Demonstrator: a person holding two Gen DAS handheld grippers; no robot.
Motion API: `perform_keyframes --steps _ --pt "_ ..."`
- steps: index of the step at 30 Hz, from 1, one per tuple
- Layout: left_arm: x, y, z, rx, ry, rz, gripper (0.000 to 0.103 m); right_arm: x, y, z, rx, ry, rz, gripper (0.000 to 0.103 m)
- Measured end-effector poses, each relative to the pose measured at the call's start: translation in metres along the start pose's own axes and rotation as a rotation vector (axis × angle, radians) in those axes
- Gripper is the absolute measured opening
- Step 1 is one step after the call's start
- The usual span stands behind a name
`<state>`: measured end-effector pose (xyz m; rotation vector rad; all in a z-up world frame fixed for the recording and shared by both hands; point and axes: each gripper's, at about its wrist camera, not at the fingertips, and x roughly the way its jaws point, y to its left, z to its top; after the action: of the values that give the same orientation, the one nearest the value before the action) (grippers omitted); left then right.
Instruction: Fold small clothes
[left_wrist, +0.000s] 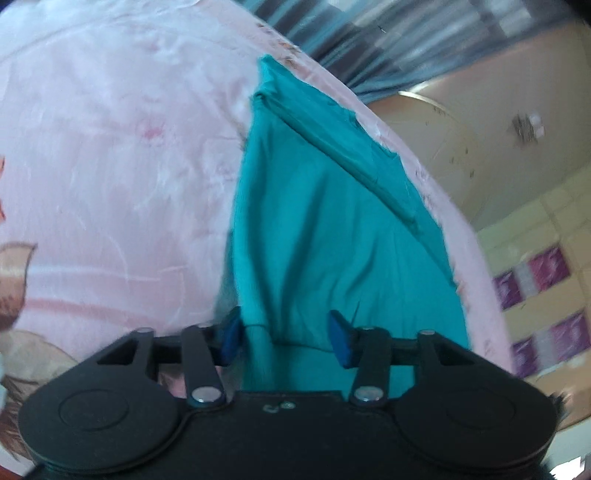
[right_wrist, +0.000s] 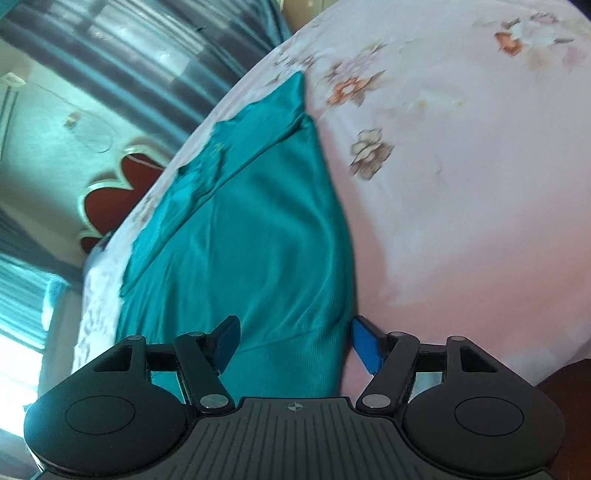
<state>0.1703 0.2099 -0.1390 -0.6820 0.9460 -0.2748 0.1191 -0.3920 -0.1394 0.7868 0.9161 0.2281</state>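
One teal garment (left_wrist: 325, 229) lies spread on a pink floral bedsheet (left_wrist: 110, 147), running from the 6 o'clock edge of the left wrist view up toward 12 o'clock, a folded hem band slanting across it toward 3 o'clock. Left gripper (left_wrist: 286, 339): two blue-padded fingers (left_wrist: 341, 341) parted wide, teal cloth bunched between them, not pinched. Right wrist view: same single garment (right_wrist: 243, 240) from 6 toward 11 o'clock, ribbed hem nearest the tool. Right gripper (right_wrist: 297, 343) also released, fingers (right_wrist: 364, 343) spread; left pad sits over the teal cloth, right pad just off the garment's edge over the sheet (right_wrist: 461, 184). No containers visible. Count: one garment, two grippers, four blue pads. No readable writing; only a small crosshair mark on the right tool body. Striped curtain (right_wrist: 129, 62) at 10–11 o'clock, red flower-shaped wall decoration (right_wrist: 114, 199) at 9 o'clock. Heavy motion blur.
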Motion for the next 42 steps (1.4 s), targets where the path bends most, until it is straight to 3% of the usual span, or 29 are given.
perform_keyframes --steps 1,2,3,4,5,7,9,12,18,19,21,22,25,27,32,35,37,39,40,42 --pt "0.002 0.002 0.002 -0.017 0.002 -0.01 0.038 0.003 -0.001 0.002 -0.008 0.004 0.005 0.047" --pt "0.003 0.001 0.002 -0.016 0.005 -0.01 0.034 0.007 -0.004 0.005 0.0 0.018 0.013 0.023" --pt "0.006 -0.004 0.004 0.014 0.014 0.017 0.023 0.01 -0.006 0.008 0.005 0.042 0.03 0.013" --pt "0.008 -0.008 0.005 0.05 0.019 0.049 0.01 0.011 -0.006 0.008 -0.012 0.045 0.033 0.011" --pt "0.006 -0.012 0.006 0.08 0.006 0.08 0.007 0.008 -0.003 0.01 -0.038 0.04 0.033 0.01" --pt "-0.008 -0.015 0.006 0.068 -0.077 0.034 0.007 -0.007 0.002 0.01 -0.06 0.01 0.086 0.01" --pt "-0.019 -0.016 0.003 0.085 -0.127 0.067 0.007 -0.022 0.001 0.008 -0.07 -0.044 0.142 0.008" --pt "-0.006 -0.004 -0.002 0.07 -0.068 0.12 0.007 -0.014 -0.017 0.006 -0.023 -0.015 0.072 0.004" --pt "0.003 -0.009 -0.003 0.071 -0.053 0.11 0.009 -0.009 -0.019 0.01 0.005 -0.025 0.071 0.004" --pt "0.003 -0.01 -0.003 0.082 -0.053 0.114 0.011 -0.012 -0.021 0.011 0.012 -0.051 0.063 0.007" --pt "0.004 -0.013 -0.003 0.097 -0.054 0.108 0.018 -0.015 -0.028 0.012 0.037 -0.091 0.044 0.054" --pt "0.002 -0.011 -0.004 0.095 -0.056 0.099 0.024 -0.017 -0.03 0.012 0.034 -0.121 0.064 0.071" --pt "0.002 -0.013 -0.005 0.095 -0.06 0.075 0.037 -0.012 -0.031 0.014 0.023 -0.104 0.104 0.07" --pt "0.005 -0.017 -0.004 0.109 -0.058 0.068 0.04 -0.003 -0.03 0.015 -0.007 -0.102 0.107 0.07" --pt "0.013 -0.016 0.0 0.107 -0.058 0.037 0.04 0.015 -0.036 0.018 -0.003 -0.09 0.189 0.052" --pt "0.013 -0.01 0.002 0.073 -0.058 0.009 0.038 0.022 -0.035 0.015 -0.012 -0.011 0.252 0.039" --pt "0.011 -0.008 0.003 0.07 -0.05 -0.01 0.037 0.023 -0.03 0.006 -0.031 0.052 0.295 0.036" --pt "0.01 -0.005 0.003 0.076 -0.039 -0.029 0.036 0.017 -0.029 -0.001 -0.035 0.048 0.297 0.023" --pt "0.009 -0.003 0.003 0.079 -0.035 -0.038 0.036 0.016 -0.032 -0.001 -0.009 0.031 0.298 0.009" --pt "0.009 -0.001 0.004 0.077 -0.03 -0.052 0.035 0.015 -0.038 0.001 0.039 -0.001 0.295 0.004"
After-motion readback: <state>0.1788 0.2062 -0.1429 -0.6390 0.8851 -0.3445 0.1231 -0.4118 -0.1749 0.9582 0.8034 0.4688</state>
